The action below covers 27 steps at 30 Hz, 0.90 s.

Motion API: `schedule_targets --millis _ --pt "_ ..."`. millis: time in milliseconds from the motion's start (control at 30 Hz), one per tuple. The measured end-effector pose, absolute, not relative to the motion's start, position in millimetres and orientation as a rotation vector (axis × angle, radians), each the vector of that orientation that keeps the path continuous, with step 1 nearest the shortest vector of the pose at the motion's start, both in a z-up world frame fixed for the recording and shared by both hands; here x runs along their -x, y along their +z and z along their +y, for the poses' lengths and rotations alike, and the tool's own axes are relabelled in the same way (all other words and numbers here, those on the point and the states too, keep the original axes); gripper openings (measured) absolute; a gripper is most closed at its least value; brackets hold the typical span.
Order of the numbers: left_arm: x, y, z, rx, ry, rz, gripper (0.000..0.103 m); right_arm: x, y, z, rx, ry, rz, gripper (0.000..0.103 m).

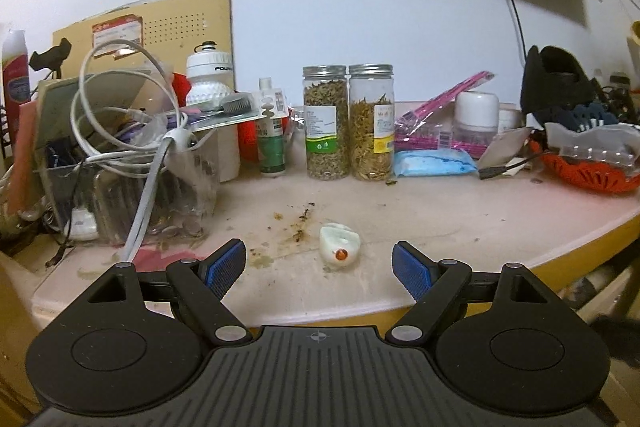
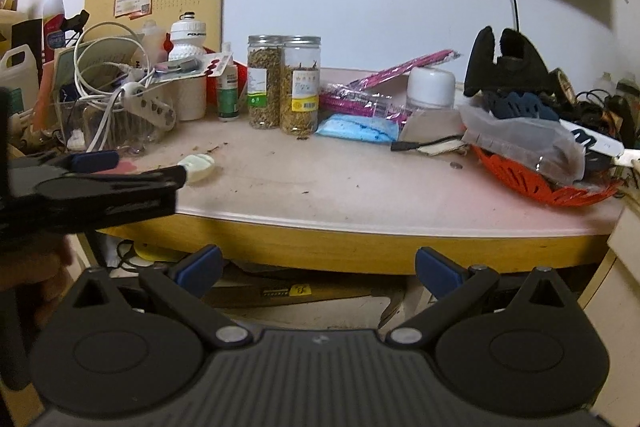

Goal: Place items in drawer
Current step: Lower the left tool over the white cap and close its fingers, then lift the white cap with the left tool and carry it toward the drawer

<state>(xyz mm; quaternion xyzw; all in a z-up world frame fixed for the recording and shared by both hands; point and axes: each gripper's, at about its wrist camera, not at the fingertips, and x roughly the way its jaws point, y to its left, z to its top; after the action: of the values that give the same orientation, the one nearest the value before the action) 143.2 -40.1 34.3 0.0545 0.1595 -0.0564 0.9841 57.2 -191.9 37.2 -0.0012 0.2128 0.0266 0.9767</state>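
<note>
A small white object with an orange dot (image 1: 339,245) lies on the pale tabletop (image 1: 440,219), just ahead of and between the fingers of my left gripper (image 1: 319,263). The left gripper is open and empty, hovering low over the table's front part. The white object also shows in the right wrist view (image 2: 197,167), next to the left gripper's tip (image 2: 120,167). My right gripper (image 2: 319,271) is open and empty, held below and in front of the table's yellow front edge (image 2: 360,247). No drawer is in view.
Two glass jars of dried tea (image 1: 348,123) stand mid-table, beside a green bottle (image 1: 272,131). A clear box with white cables and a power strip (image 1: 132,155) fills the left. A blue packet (image 1: 434,163), pink bag (image 1: 440,115), white jar (image 1: 476,119) and orange basket (image 1: 592,171) crowd the right.
</note>
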Motion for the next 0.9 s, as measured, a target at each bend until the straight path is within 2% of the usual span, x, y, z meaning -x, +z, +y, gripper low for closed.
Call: schedule_targets --millis 367,400,433,467,500,900 --pt "-179 21 -48 -0.159 -0.154 0.333 0.081 -62 34 -187 -0.007 0.089 0.459 0.103" --pt "-182 19 -49 -0.160 -0.162 0.342 0.077 -63 34 -186 -0.010 0.093 0.465 0.103" --pt "-185 18 -49 -0.161 -0.169 0.350 0.067 -64 34 -186 -0.015 0.098 0.472 0.103" --pt "-188 17 -50 -0.159 -0.176 0.359 0.035 -64 33 -186 -0.020 0.103 0.477 0.103" --pt "-189 16 -49 -0.148 -0.178 0.366 0.029 -65 33 -186 -0.020 0.105 0.479 0.103" --pt "-181 18 -46 -0.116 -0.183 0.375 0.029 -68 31 -186 -0.026 0.105 0.500 0.103"
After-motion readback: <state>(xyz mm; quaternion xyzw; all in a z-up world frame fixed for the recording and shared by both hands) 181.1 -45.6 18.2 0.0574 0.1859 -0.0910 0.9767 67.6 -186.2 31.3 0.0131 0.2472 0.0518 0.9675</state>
